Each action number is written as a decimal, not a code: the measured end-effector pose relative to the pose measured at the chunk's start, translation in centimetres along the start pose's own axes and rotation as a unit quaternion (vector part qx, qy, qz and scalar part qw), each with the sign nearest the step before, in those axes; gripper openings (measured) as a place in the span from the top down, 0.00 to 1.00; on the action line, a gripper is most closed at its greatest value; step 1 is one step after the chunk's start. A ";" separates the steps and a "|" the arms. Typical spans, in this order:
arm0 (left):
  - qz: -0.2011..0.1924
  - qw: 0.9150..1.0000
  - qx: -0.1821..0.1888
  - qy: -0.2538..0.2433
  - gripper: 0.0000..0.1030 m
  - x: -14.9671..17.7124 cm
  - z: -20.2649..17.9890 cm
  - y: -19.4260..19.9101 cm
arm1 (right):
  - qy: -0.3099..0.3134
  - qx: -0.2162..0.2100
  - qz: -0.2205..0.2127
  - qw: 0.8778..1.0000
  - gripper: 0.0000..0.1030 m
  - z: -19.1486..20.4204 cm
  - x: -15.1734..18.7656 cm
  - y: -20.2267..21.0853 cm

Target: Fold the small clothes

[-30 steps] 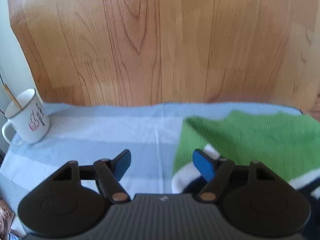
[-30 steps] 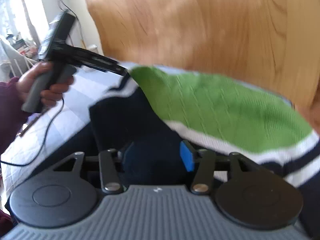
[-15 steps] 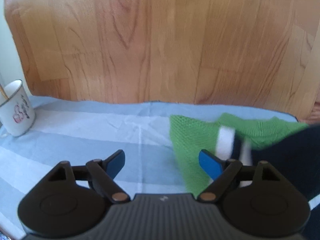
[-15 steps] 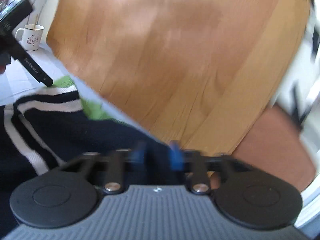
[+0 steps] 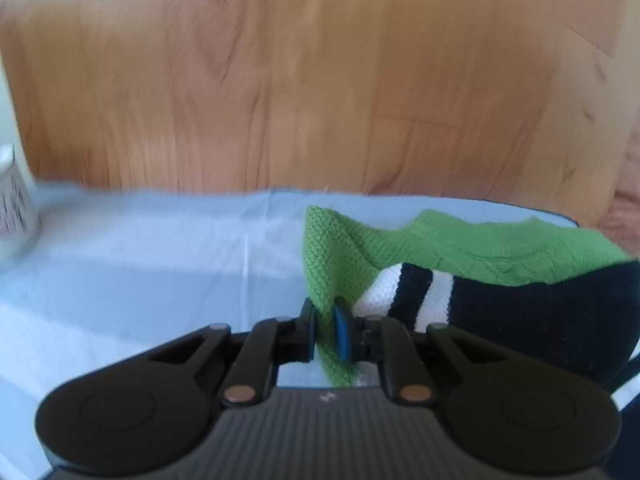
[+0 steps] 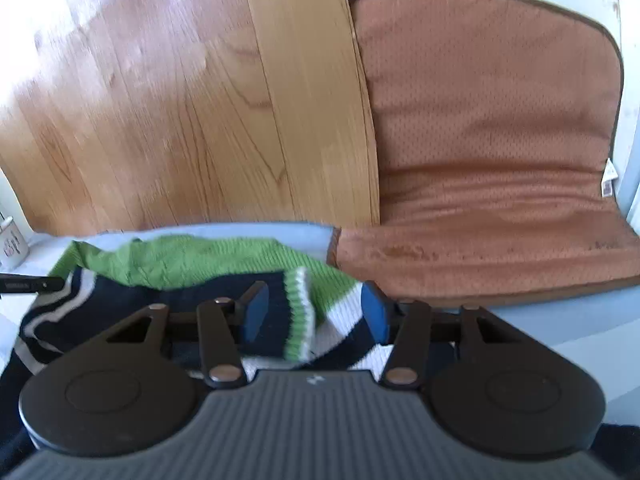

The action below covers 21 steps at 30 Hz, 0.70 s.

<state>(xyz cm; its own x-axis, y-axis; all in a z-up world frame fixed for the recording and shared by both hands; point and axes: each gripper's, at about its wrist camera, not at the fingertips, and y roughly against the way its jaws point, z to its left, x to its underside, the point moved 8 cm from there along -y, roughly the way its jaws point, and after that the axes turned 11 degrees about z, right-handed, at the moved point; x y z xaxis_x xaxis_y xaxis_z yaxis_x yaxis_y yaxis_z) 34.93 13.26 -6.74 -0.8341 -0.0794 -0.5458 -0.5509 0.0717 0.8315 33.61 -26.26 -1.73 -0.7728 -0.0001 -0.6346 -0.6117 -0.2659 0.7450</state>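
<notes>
At far left, a white mug [image 5: 16,204] is standing on the pale blue cloth [image 5: 160,264] that is covering the work surface, against a wooden panel [image 5: 320,80]. Moving rightward, the left gripper [image 5: 325,332] is pinching the green knit edge of the small sweater [image 5: 460,248], its jaws having just been closing until almost together, with the fabric between the pads. The sweater, green with navy and white stripes, is lying rumpled on the cloth. Further right, the right gripper [image 6: 316,316] is hovering about half open with a striped cuff [image 6: 298,316] lying between its jaws; its pads are not pressing on it, though they have just been narrowing. An orange seat cushion [image 6: 480,140] is sitting at far right. Judged by its slack folds, the knit is soft, light and stretchy; gripping at hems or cuffs, through both layers, is looking safest.
</notes>
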 end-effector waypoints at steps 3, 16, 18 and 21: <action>-0.018 0.999 -0.023 -0.015 0.89 0.4 -0.6 0.0 | -0.006 -0.010 0.029 0.999 0.59 0.3 0.7 -2.1; -0.120 0.983 -0.130 -0.058 0.56 2.1 -1.4 2.9 | -0.134 0.014 -0.024 0.991 0.94 -7.2 3.1 5.2; -0.157 0.981 -0.110 -0.033 0.59 1.4 -1.0 5.6 | -0.188 0.034 -0.060 0.980 0.91 -10.3 5.0 9.8; -0.174 0.983 -0.048 -0.026 0.59 0.7 -2.3 8.2 | -0.308 0.022 -0.077 0.948 0.91 -14.3 10.1 14.2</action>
<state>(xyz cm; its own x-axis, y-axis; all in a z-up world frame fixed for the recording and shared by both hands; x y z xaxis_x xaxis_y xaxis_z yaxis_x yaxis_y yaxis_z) 29.89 11.54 -0.08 -0.5977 -0.0309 -0.8011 -0.7999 -0.0446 0.5985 19.53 -43.82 -0.54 -0.6181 0.6013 -0.5064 -0.7208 -0.1765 0.6702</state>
